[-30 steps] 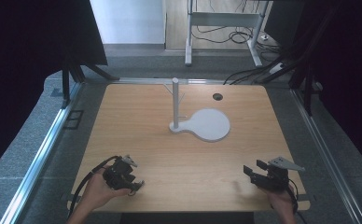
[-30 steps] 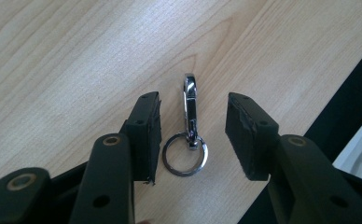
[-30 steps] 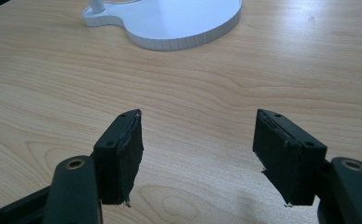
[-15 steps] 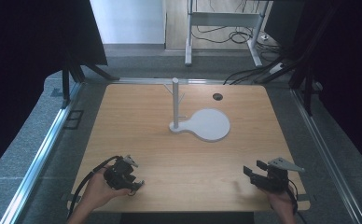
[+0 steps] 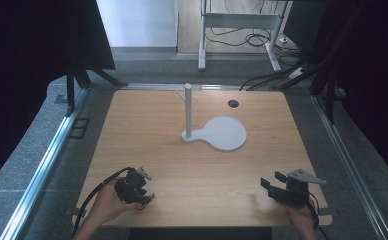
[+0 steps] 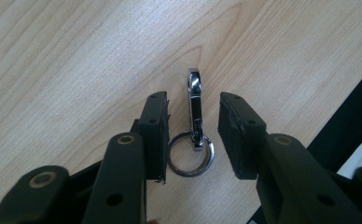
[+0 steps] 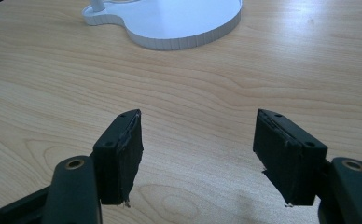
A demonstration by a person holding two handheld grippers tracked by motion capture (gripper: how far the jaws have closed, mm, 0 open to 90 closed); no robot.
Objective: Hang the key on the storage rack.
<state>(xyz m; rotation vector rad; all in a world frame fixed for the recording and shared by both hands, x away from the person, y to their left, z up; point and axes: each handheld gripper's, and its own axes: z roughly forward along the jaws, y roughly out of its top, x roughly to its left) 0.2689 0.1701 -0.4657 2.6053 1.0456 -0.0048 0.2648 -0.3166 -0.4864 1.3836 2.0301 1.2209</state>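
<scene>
Left gripper view | left tool closing, straddling unmarked key clip | right tool wide

Even soft light, dark surroundings

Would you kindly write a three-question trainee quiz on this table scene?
1. True or false: the left hand-held gripper already pinches the keyring clip.
2. What lies between its jaws: A) a coin, B) the keyring clip, C) nothing?
3. What does the right hand-held gripper hold?

Key: 1. False; the jaws have just been closing, but the pads stand apart from the clip. 2. B. 3. Nothing; it is open over the table, facing the white stand.
</scene>
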